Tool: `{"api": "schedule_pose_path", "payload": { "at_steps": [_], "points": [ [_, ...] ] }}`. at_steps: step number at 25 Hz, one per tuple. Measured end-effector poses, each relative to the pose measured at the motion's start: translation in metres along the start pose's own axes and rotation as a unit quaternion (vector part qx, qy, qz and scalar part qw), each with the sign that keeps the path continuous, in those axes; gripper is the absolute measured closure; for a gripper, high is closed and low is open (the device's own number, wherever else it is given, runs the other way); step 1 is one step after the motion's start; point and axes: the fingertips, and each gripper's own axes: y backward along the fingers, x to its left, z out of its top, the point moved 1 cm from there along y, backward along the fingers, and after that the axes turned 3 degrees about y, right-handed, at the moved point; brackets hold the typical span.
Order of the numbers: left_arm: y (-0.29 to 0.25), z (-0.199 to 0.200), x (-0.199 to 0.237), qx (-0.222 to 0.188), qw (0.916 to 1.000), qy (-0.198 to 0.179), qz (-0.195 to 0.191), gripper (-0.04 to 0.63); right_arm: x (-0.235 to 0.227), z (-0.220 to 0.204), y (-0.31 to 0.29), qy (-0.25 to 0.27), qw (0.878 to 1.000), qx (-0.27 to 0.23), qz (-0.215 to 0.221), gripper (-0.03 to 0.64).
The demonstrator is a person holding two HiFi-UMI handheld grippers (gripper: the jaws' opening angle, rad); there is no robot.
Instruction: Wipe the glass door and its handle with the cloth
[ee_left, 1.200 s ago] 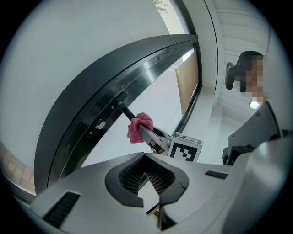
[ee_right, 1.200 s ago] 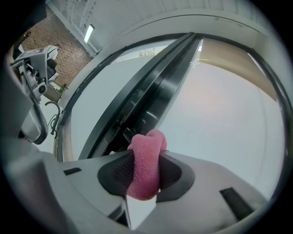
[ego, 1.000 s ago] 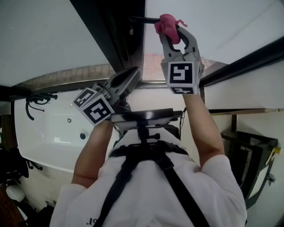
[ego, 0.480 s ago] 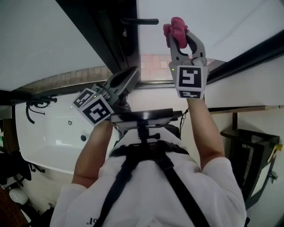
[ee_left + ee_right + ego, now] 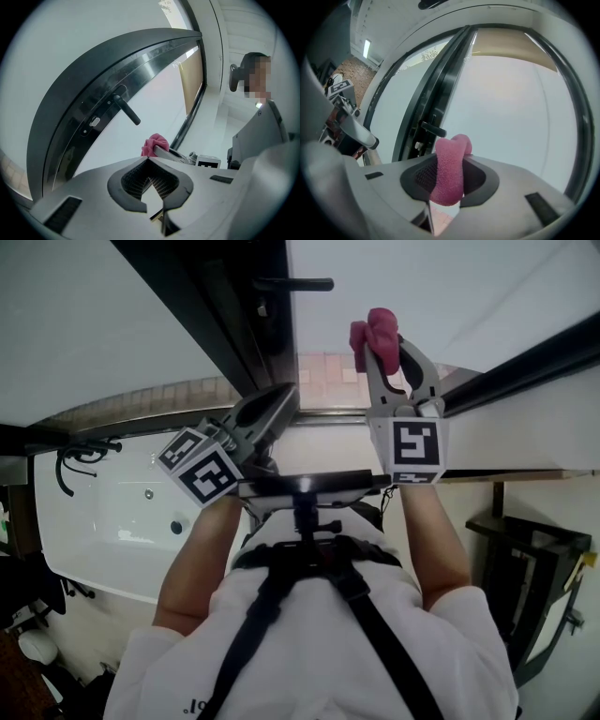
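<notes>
My right gripper (image 5: 380, 345) is shut on a bunched pink cloth (image 5: 374, 331), held up against the frosted glass door pane (image 5: 441, 282) to the right of and below the black lever handle (image 5: 298, 284). In the right gripper view the cloth (image 5: 450, 176) fills the space between the jaws, with the handle (image 5: 433, 130) up and to the left on the dark door frame (image 5: 440, 93). My left gripper (image 5: 284, 397) is shut and empty, pointing at the bottom of the frame. From the left gripper (image 5: 148, 159) I see the handle (image 5: 126, 110) and the cloth (image 5: 155, 144).
A white bathtub (image 5: 103, 531) lies at the left with black fittings (image 5: 77, 458) at its end. A black metal rack (image 5: 530, 568) stands at the right. A person (image 5: 262, 122) shows at the right edge of the left gripper view.
My right gripper has carried the cloth off the end of the handle, moving right and down onto the glass pane. The left gripper has stayed about where it was.
</notes>
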Motion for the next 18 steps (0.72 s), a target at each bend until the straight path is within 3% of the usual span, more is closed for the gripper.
{"api": "schedule_pose_path", "payload": {
  "at_steps": [5,13,18],
  "points": [
    [-0.033,-0.024,-0.024,-0.004,0.9997,0.020,0.017,0.607,-0.029,-0.037,0.036,-0.043,0.999,0.009,0.017,0.508],
    [-0.025,-0.027,-0.024,0.001,0.9996,0.001,0.030,0.607,-0.019,-0.051,0.048,-0.048,0.997,0.017,0.058,0.508],
    [-0.016,-0.031,-0.028,-0.013,0.9994,0.012,0.030,0.607,-0.009,-0.050,0.053,-0.065,0.995,0.014,0.078,0.508]
  ]
}}
